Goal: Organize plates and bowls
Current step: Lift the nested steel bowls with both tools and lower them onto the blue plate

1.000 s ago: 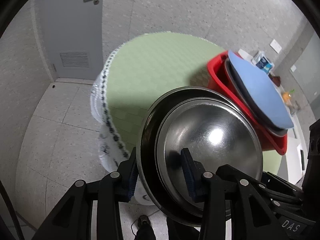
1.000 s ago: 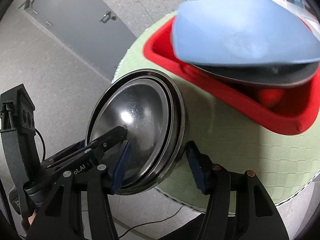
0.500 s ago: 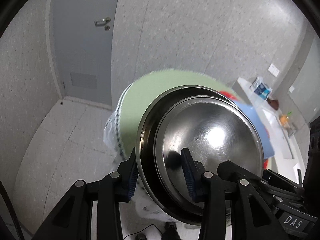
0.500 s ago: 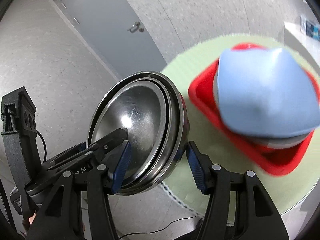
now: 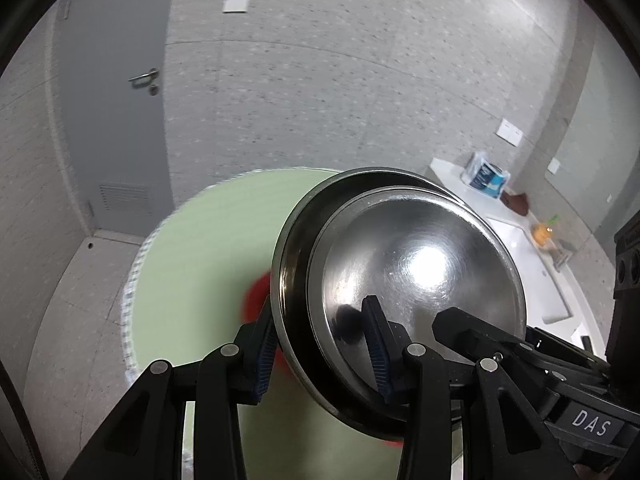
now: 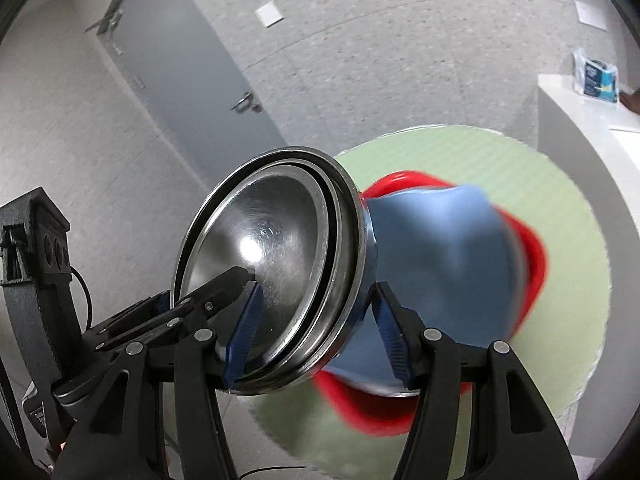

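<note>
Left gripper: your blue pads are clamped on the rim of the nested steel bowls, one pad outside, one inside the dish, only partly open.
Right gripper: same stack, pinched across the wall at its 5 o'clock edge, jaws spread about halfway.
Bowls: tipped on edge, up in the air over the round green table, hollow side facing you.
Red basket: on the table at 3 o'clock from the bowls in the right view, blurry.
Blue plate: leaning in that basket.
Background: grey door at 10 o'clock, white counter at 3 o'clock in the left view.
</note>
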### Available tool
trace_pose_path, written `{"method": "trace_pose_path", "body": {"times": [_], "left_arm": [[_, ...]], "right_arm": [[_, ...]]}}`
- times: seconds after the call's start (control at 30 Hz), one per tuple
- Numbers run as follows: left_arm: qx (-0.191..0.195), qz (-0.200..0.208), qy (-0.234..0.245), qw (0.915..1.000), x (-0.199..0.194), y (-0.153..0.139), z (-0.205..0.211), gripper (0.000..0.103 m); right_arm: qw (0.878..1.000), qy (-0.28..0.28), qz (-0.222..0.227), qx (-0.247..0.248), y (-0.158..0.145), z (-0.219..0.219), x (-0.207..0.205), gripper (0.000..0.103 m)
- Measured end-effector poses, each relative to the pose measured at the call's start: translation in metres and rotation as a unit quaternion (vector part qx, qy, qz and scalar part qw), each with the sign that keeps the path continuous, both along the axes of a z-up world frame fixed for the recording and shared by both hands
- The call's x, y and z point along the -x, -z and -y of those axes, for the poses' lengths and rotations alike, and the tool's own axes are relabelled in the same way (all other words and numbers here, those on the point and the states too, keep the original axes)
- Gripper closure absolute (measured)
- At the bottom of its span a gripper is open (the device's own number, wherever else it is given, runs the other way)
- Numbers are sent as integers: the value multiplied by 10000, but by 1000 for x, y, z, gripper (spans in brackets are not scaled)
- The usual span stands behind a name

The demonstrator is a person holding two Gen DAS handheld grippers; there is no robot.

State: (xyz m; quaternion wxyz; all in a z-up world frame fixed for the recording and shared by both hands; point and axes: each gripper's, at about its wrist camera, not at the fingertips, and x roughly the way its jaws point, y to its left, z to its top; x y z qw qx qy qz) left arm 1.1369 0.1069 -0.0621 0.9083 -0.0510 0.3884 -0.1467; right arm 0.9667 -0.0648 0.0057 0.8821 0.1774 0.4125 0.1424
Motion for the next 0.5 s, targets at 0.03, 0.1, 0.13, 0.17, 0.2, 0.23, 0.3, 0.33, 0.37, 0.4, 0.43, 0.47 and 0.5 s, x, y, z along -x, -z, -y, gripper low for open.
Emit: {"method": "trace_pose_path", "body": {"times": [0.03, 0.1, 0.13, 0.17, 0.2, 0.23, 0.3, 0.33, 0.37, 0.4, 0.43, 0.47, 0.5], "left_arm": [[3, -29, 20, 10000, -11, 3, 6, 66], [21, -115, 69, 9999, -27, 10, 22, 66], [21, -150, 82, 9999, -35, 12, 26, 66], [11, -187, 93, 9998, -47, 16, 31, 66], [4, -211, 91, 9997, -58, 17, 36, 66], [-2, -241, 91, 9997, -62, 20, 40, 66], [-8, -313, 85, 9995, -76, 24, 49, 66], [-24, -335, 71, 9994, -84, 26, 56, 66], [-52, -356, 66, 9993, -90, 28, 61, 66], [-78, -382, 59, 9992, -95, 30, 64, 66], [-96, -402, 52, 9991, -98, 31, 67, 66], [-123, -439, 34, 9990, -103, 33, 71, 66], [-132, -469, 21, 9988, -105, 35, 75, 66]], "right_arm": [[10000, 27, -18, 17, -1, 8, -4, 45], [9999, 81, -70, 26, 0, 24, -13, 45], [9999, 94, -96, 25, 1, 34, -13, 45], [9998, 110, -138, 42, 3, 41, -18, 45], [9998, 118, -165, 54, 5, 45, -21, 45], [9997, 118, -198, 67, 7, 49, -23, 45], [9995, 110, -269, 99, 11, 58, -28, 45], [9994, 98, -299, 111, 13, 62, -26, 45], [9993, 80, -334, 122, 15, 65, -27, 45], [9992, 53, -378, 150, 18, 67, -30, 45], [9990, 38, -404, 168, 20, 69, -30, 45], [9989, 16, -439, 187, 22, 70, -32, 45], [9987, -13, -479, 196, 24, 71, -34, 45]]}}
